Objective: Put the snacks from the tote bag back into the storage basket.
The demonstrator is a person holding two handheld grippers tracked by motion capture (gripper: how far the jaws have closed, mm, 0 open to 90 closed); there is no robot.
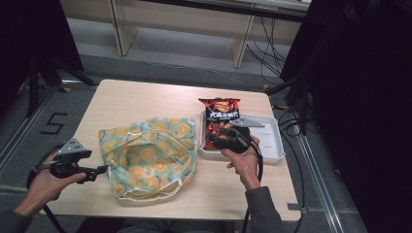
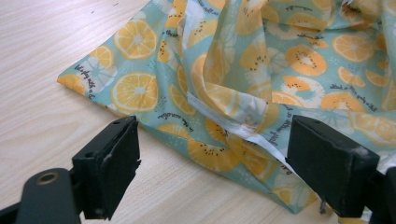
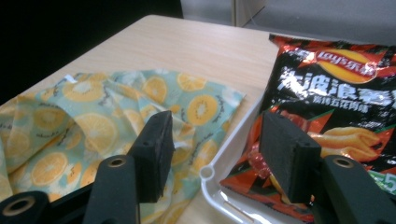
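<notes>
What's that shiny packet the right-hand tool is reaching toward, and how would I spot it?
Start at the wooden table and find the white tray on its right side. The chip bag lies in that tray's left half, its top edge overhanging the far rim. It's glossy black and red, unlike the soft orange-slice cloth bag beside it.

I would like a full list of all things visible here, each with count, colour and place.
table: one, light wood, centre
fabric bag: one, teal with orange slices, table middle, mouth open
tray: one, white, table right
chip bag: one, red and black, lying in tray, top over far rim
left gripper: one, black, at fabric bag's left edge, jaws open
right gripper: one, black, over chip bag's near end, jaws open
</notes>
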